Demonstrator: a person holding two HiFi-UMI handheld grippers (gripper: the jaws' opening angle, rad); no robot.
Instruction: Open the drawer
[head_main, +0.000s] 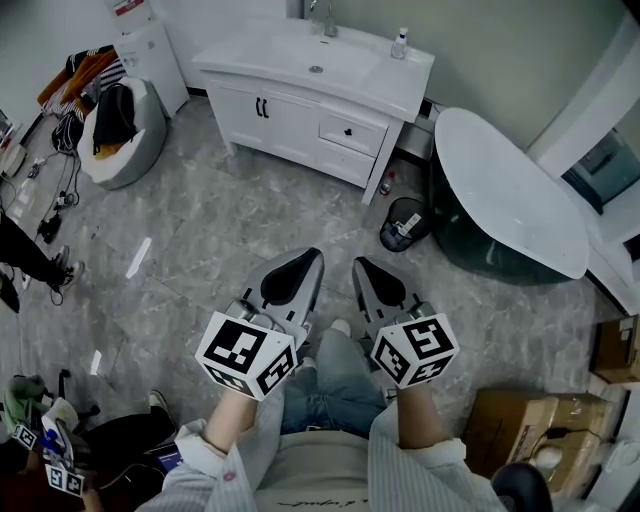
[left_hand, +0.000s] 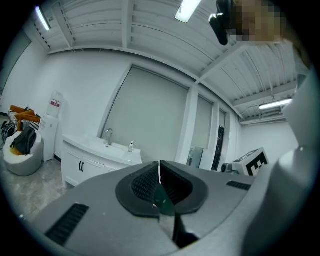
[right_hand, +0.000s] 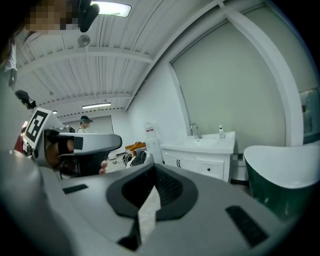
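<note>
A white vanity cabinet (head_main: 300, 110) with a sink stands against the far wall. Its upper drawer (head_main: 350, 132), with a small black knob, sits shut at the cabinet's right above a second drawer (head_main: 343, 162). My left gripper (head_main: 308, 258) and right gripper (head_main: 360, 266) are held side by side over the grey floor, well short of the cabinet. Both are shut with nothing between the jaws. In the left gripper view the left gripper (left_hand: 159, 167) points past the vanity (left_hand: 95, 160). In the right gripper view the right gripper (right_hand: 154, 172) points toward the drawer (right_hand: 210, 170).
A dark green bathtub (head_main: 510, 200) with a white rim fills the right side. A black bin (head_main: 405, 222) stands between it and the cabinet. A beanbag (head_main: 125, 125) and a water dispenser (head_main: 150, 60) are at the back left; cardboard boxes (head_main: 520, 425) lie at the near right.
</note>
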